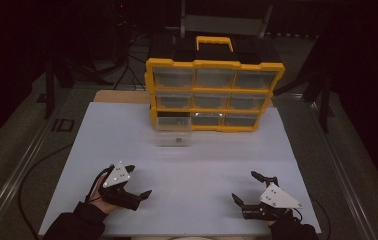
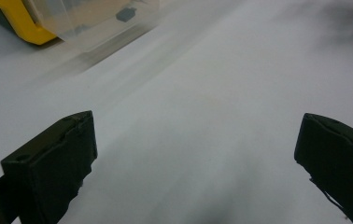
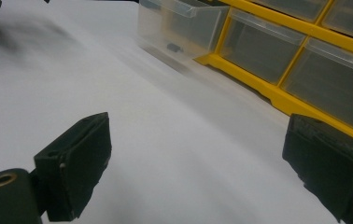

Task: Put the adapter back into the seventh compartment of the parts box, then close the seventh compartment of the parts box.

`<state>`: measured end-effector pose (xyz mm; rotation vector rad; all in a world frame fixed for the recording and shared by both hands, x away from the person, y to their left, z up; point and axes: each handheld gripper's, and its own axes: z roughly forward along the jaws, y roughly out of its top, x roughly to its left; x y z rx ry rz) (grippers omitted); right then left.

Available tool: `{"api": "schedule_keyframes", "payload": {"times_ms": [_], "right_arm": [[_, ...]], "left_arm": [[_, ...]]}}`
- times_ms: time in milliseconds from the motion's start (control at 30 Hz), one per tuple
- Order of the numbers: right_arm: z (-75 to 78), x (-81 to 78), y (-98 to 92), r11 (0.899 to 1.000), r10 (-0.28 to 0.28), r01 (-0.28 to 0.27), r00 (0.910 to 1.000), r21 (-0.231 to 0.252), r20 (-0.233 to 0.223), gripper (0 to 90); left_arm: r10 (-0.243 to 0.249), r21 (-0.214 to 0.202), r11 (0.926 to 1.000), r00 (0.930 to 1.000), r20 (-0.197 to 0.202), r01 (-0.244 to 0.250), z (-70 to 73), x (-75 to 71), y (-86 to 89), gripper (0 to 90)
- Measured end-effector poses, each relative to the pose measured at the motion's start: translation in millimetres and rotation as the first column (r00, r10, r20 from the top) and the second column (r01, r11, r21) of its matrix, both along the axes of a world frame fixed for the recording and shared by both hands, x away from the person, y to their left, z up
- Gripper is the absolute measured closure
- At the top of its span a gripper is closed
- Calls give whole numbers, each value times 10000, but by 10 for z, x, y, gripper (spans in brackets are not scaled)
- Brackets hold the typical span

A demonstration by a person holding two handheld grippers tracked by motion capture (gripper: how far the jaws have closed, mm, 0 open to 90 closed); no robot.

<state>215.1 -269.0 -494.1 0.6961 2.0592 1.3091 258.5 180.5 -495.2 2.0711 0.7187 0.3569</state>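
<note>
A yellow organizer with clear drawers stands upright at the back of the white table. Its bottom-left drawer is pulled out toward me, and a small dark part lies inside it; the same drawer shows in both gripper views. My left gripper rests open near the front left of the table, nothing between its jaws. My right gripper rests open near the front right, also empty. Both are well short of the organizer.
The table's front edge runs just below both hands. Metal rails flank the table on both sides. Dark cables and stands sit behind the organizer. A black cable trails off the left side.
</note>
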Motion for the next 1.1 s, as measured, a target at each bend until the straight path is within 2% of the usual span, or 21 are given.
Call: {"api": "schedule_keyframes", "payload": {"times_ms": [767,1100], "right_arm": [[-2,-4,3,10000,3,-3,10000,-21,-1,80],[7,-13,5,10000,-20,20,10000,22,-14,80]], "left_arm": [[-67,53,10000,9998,-182,68,-20,17,-5,0],[78,-31,10000,10000,4,-78,33,16,-11,0]]}}
